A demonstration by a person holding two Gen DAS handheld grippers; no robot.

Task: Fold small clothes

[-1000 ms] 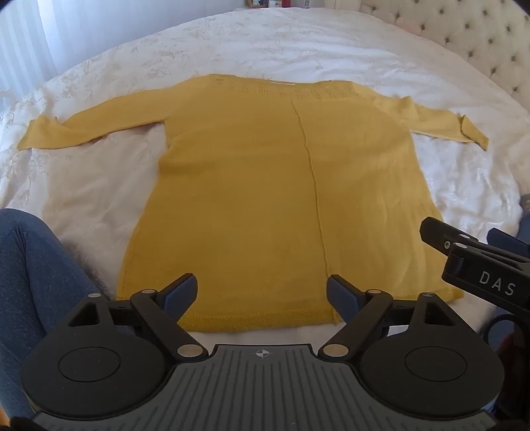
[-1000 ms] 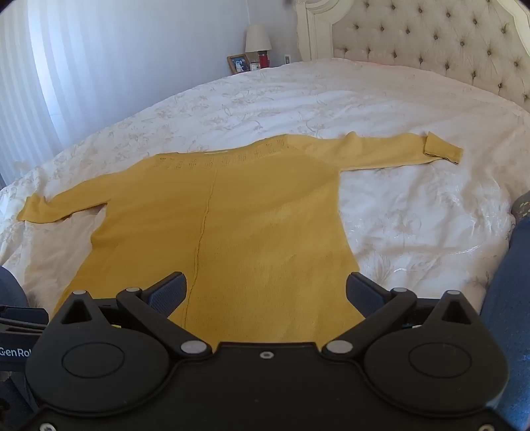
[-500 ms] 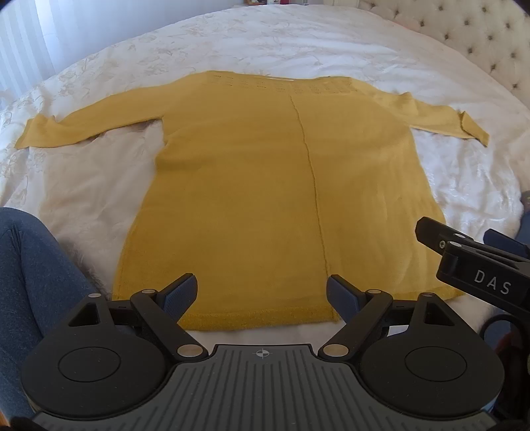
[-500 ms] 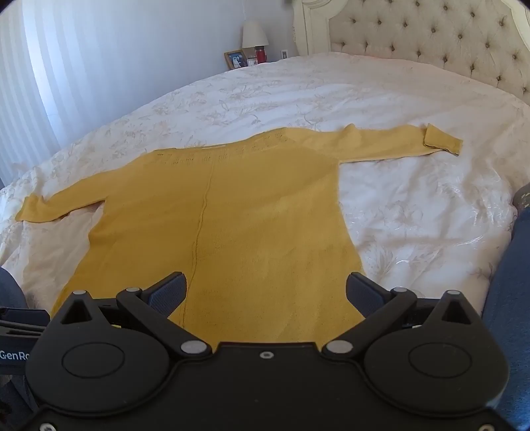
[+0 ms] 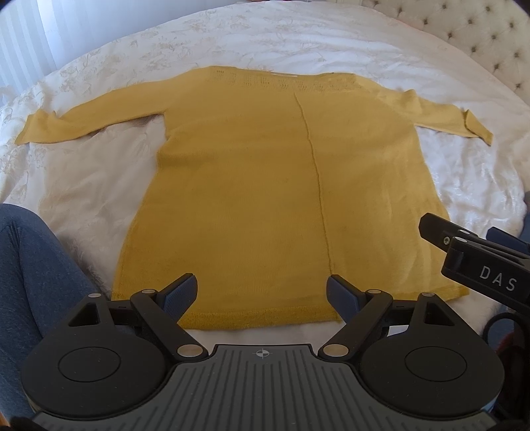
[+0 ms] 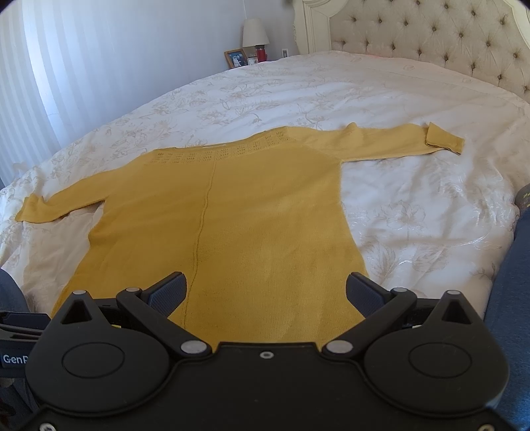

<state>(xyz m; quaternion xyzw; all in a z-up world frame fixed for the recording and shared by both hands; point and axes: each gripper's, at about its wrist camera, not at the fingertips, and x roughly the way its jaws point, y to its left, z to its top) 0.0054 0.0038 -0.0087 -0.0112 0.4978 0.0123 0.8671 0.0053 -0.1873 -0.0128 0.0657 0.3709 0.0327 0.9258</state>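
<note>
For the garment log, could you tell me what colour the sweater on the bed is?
Mustard yellow, plain knit; the sweater shows best in the right wrist view.

- In the right wrist view the right claw (image 6: 265,293) covers the hem of the yellow sweater (image 6: 232,225).
- In the left wrist view the right claw (image 5: 477,262) is cut off by the picture's edge, its fingertips unseen.
- The framed photo (image 6: 236,58) beside the lamp (image 6: 254,32) is too small to make out.
- The headboard (image 6: 440,43) runs out of frame.
</note>
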